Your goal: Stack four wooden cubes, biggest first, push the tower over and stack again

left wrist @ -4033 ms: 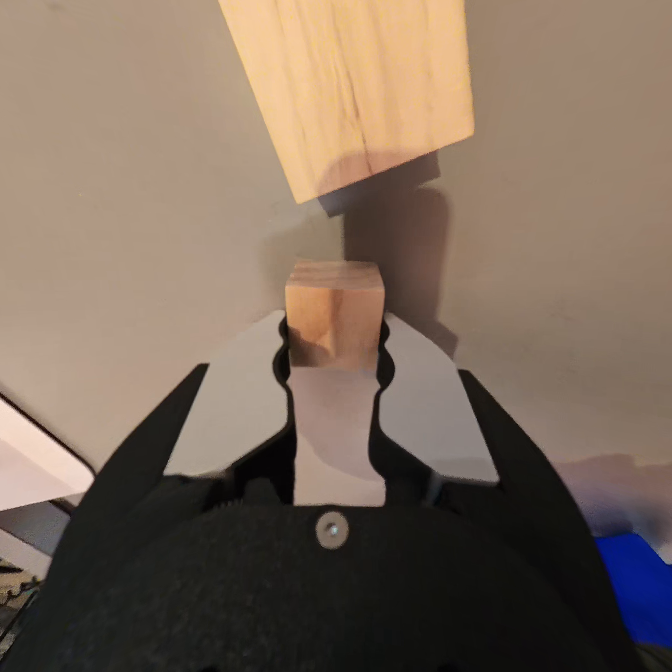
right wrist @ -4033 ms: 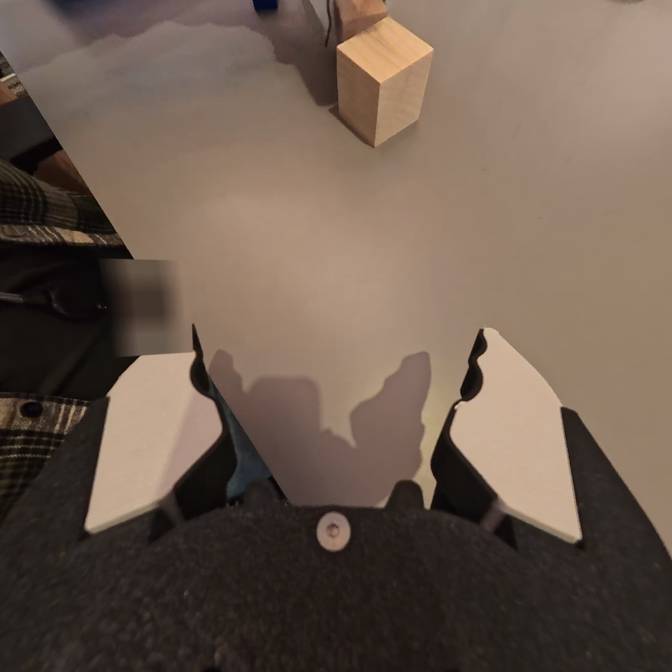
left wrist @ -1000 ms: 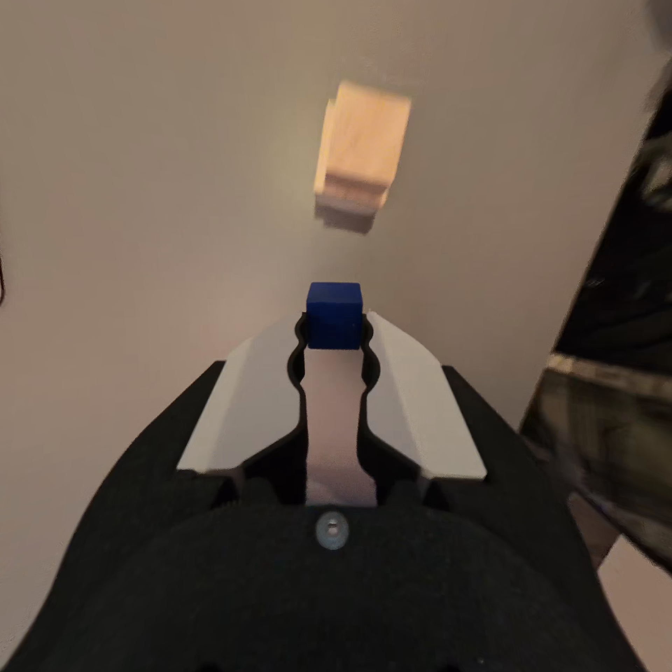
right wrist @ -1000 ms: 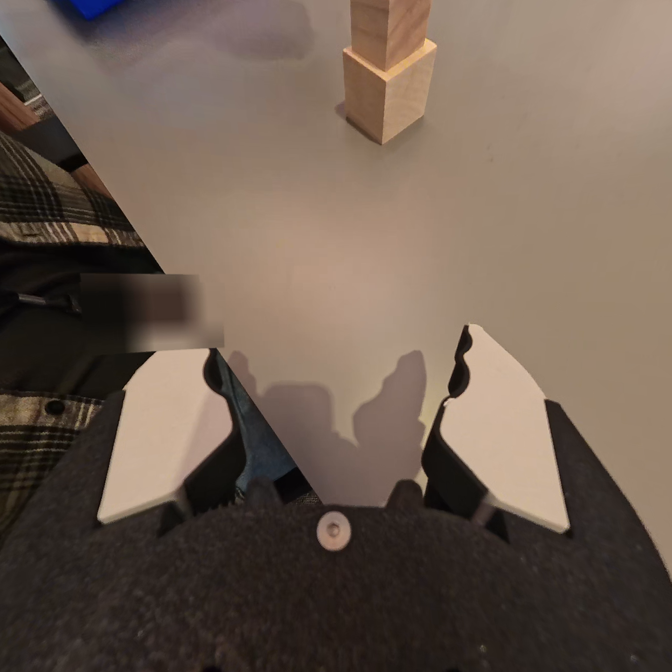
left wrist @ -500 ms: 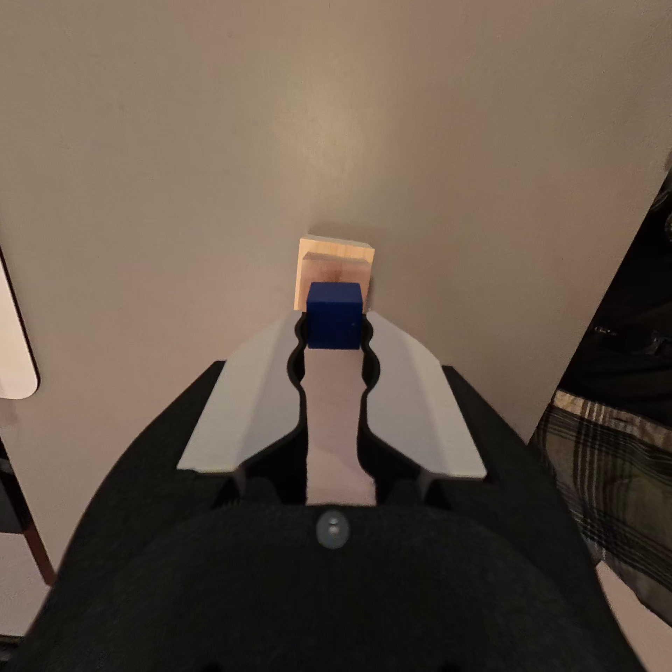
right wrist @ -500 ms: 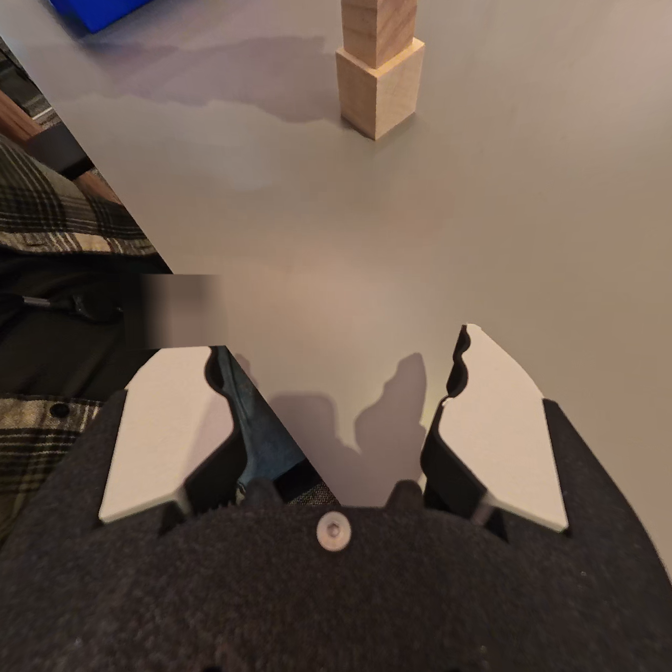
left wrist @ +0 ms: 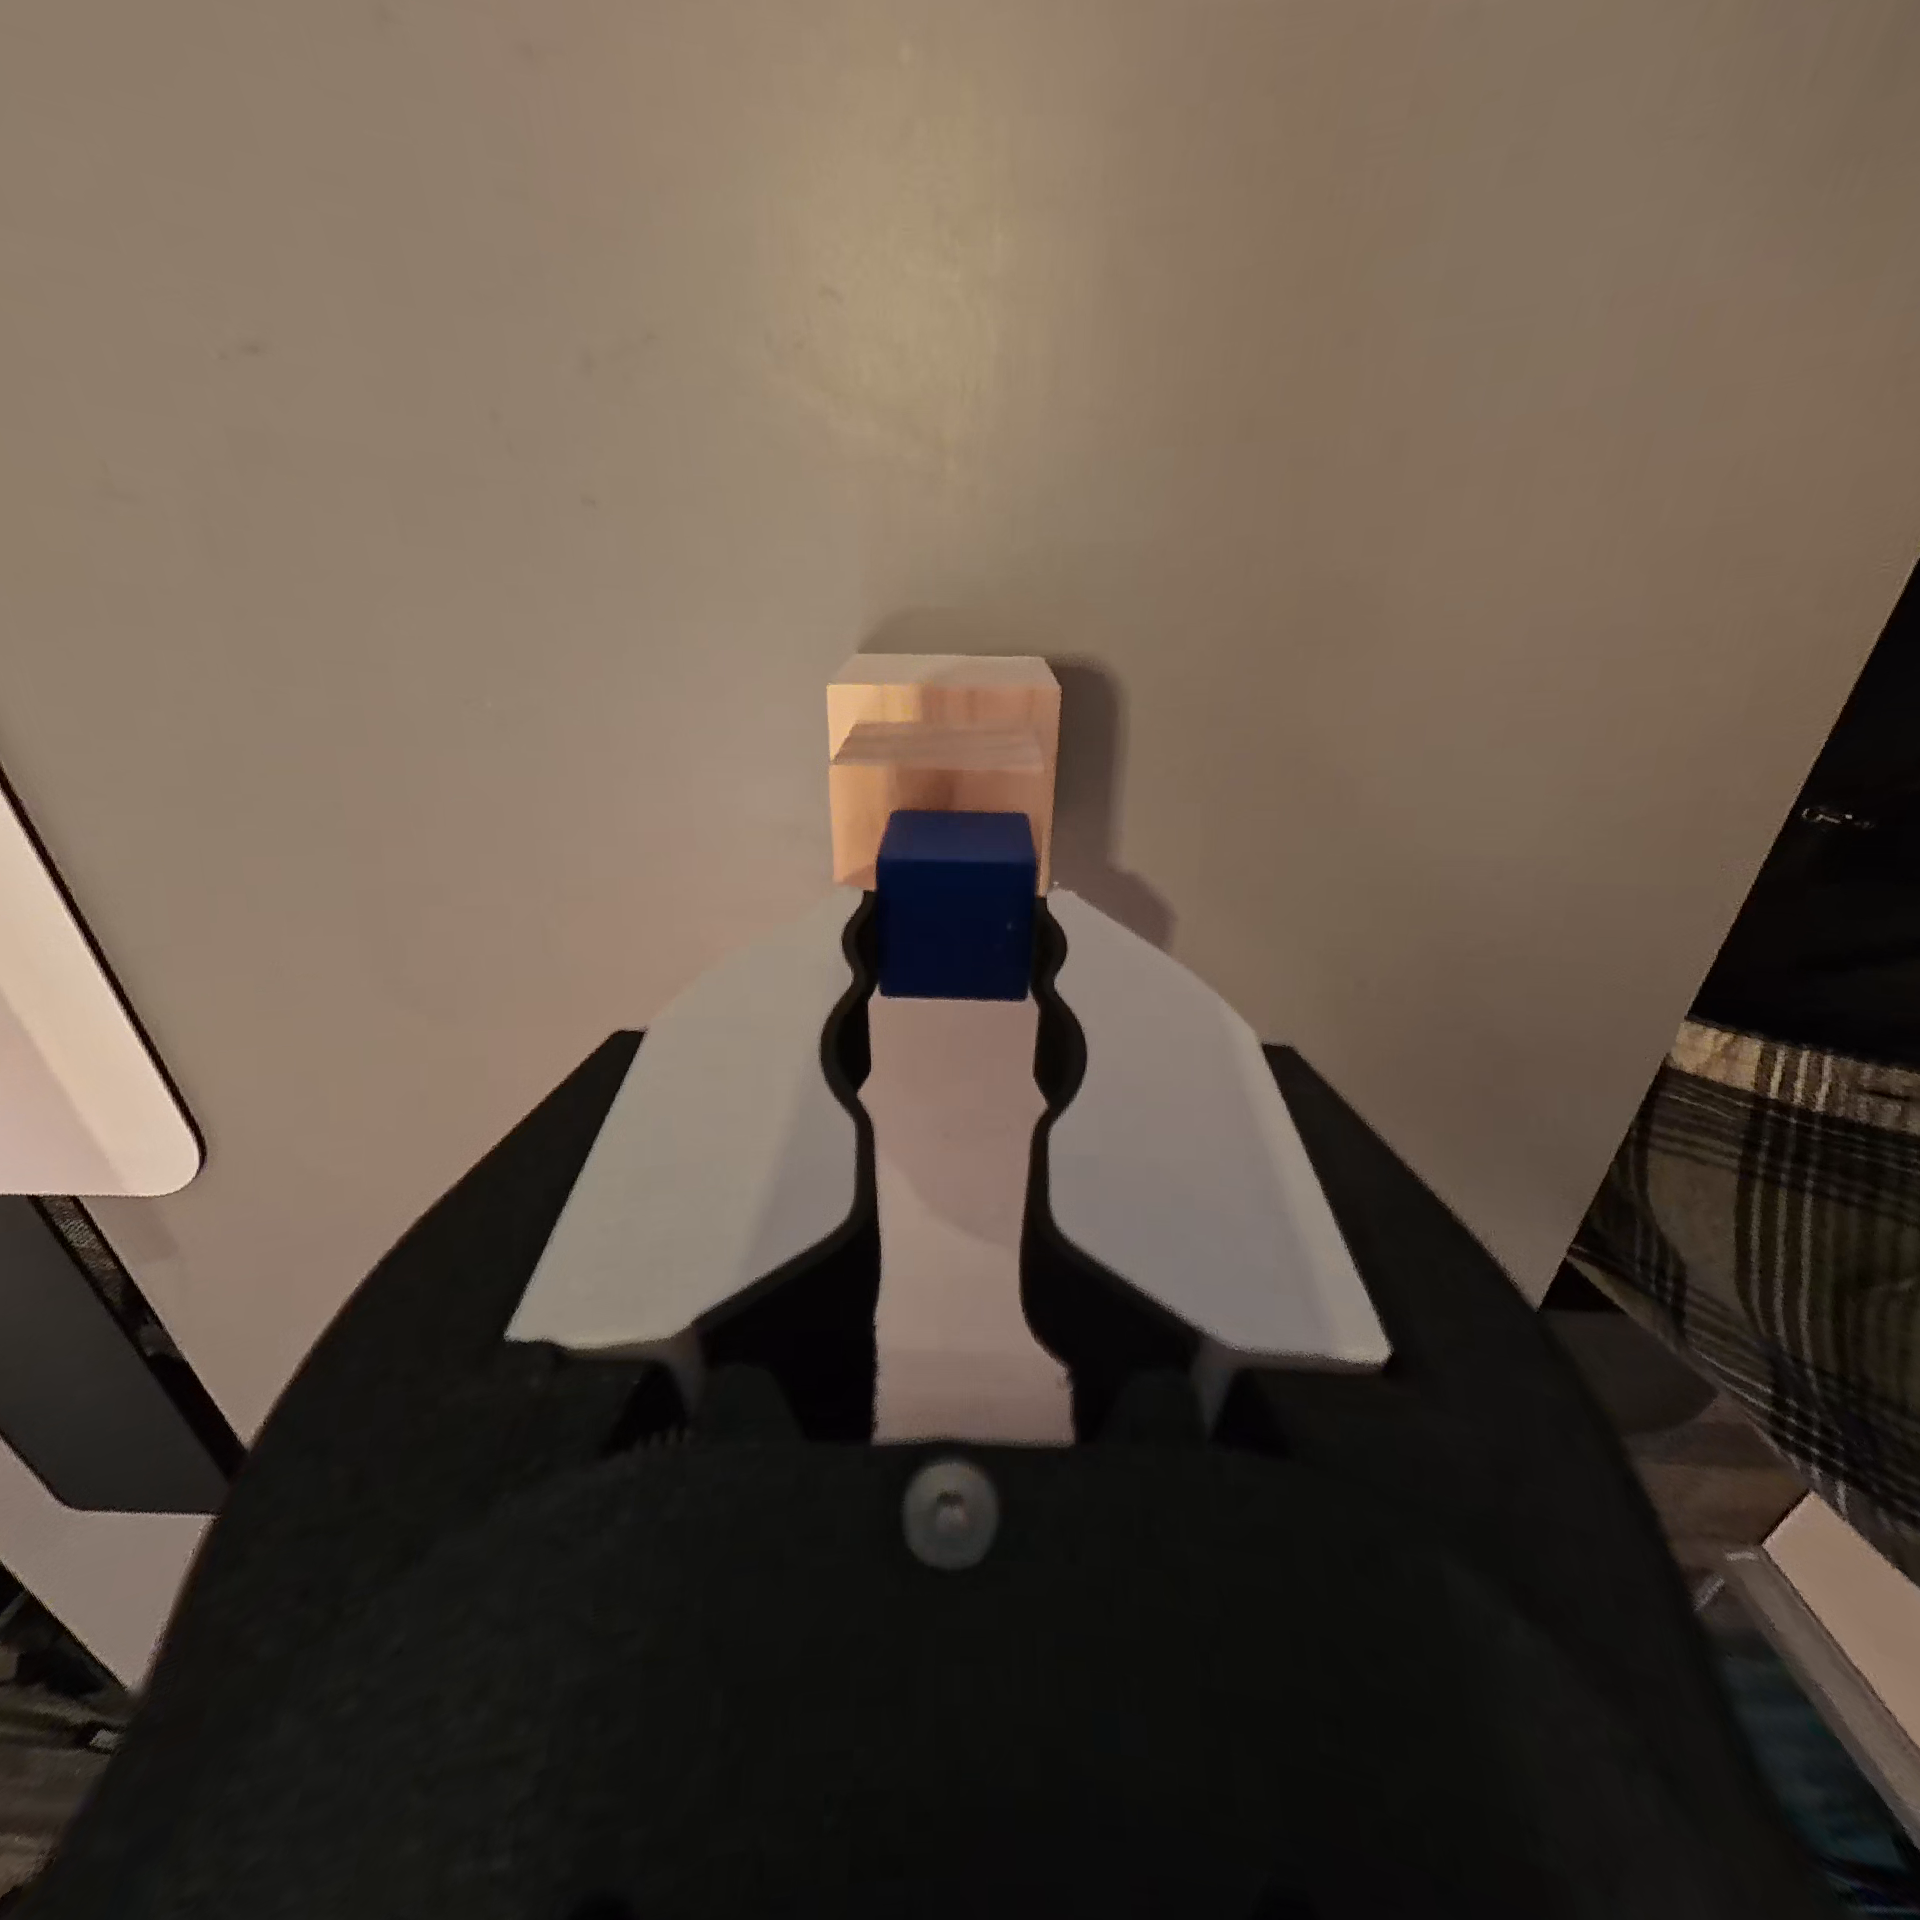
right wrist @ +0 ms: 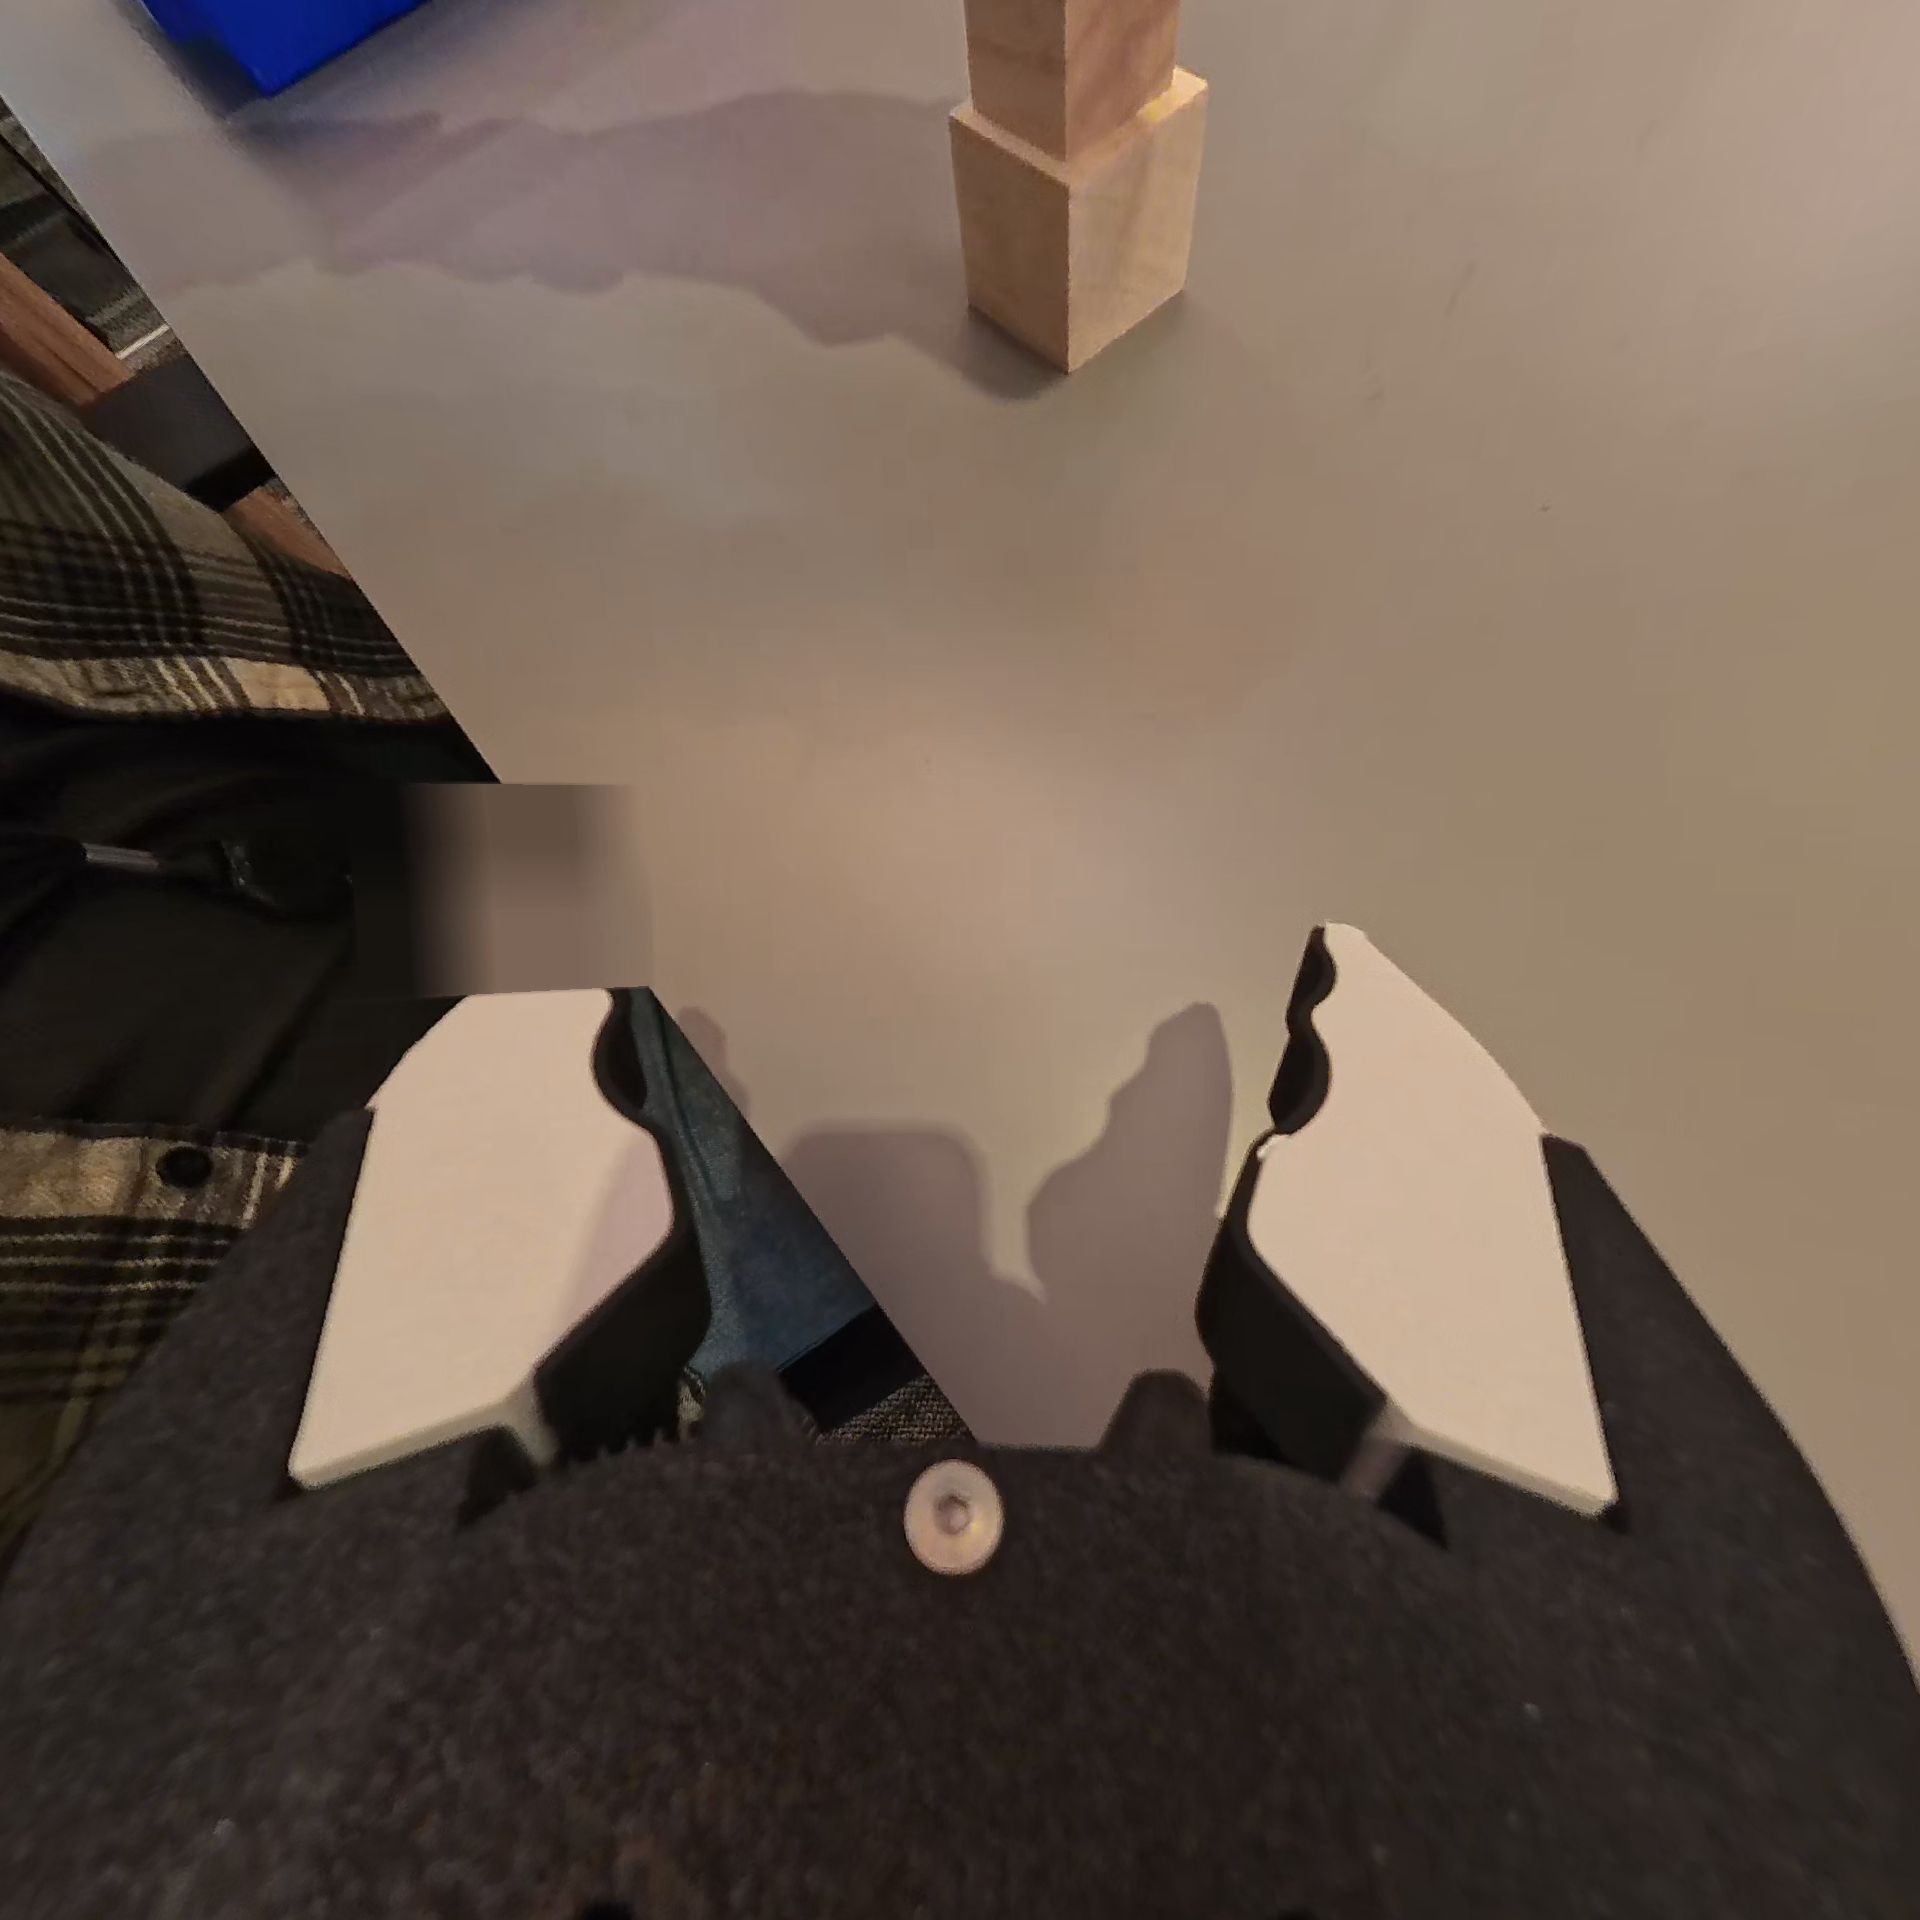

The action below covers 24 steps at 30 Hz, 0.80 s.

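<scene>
Blue cube (left wrist: 954, 918) clamped (left gripper (left wrist: 956, 925)), above stack (left wrist: 943, 750)

I count one small blue cube (left wrist: 954, 918) and two wooden cubes: a big one (right wrist: 1081, 223) with a smaller one (right wrist: 1070, 52) on top. I see two grippers.

The left gripper (left wrist: 956, 935) points down at a grey table (left wrist: 520, 416), its white fingers (left wrist: 748, 1091) clamped on a small blue cube (left wrist: 954, 920). Directly below the cube stands a stack of wooden cubes: a larger pale cube (left wrist: 862, 821) with a smaller wooden cube (left wrist: 940, 746) on top. A plaid sleeve (left wrist: 1787, 1195) shows at the right edge, and a white rounded panel (left wrist: 73, 1060) at the left.
</scene>
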### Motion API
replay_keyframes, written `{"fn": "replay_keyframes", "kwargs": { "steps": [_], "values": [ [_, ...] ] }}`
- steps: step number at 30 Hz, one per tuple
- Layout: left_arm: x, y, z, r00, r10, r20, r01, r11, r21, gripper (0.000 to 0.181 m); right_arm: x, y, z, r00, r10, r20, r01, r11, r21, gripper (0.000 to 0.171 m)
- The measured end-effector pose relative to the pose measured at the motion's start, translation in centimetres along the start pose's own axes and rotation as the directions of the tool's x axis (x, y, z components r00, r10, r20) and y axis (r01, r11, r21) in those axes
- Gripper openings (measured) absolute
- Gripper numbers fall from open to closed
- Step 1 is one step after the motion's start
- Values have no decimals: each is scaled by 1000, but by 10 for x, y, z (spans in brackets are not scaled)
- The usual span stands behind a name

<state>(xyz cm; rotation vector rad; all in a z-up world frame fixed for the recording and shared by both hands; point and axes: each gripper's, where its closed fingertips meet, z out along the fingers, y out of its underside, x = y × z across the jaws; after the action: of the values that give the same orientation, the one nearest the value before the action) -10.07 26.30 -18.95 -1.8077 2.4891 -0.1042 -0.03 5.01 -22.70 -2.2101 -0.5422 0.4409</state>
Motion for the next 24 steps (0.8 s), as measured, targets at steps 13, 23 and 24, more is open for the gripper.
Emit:
{"fn": "replay_keyframes", "kwargs": {
  "steps": [13,23,24],
  "values": [
    [-25,87,-29,990,70,126,-73,997,13,69,0,1,-1,1000,-5,0,5,1000,21,122],
    [-23,285,17,994,102,27,-77,880,-468,68,-4,-2,13,1000,-10,27,10,1000,16,122],
    [-21,292,19,995,103,14,-84,870,-486,67,-5,-2,14,1000,-13,26,13,1000,11,122]
  ]
}}
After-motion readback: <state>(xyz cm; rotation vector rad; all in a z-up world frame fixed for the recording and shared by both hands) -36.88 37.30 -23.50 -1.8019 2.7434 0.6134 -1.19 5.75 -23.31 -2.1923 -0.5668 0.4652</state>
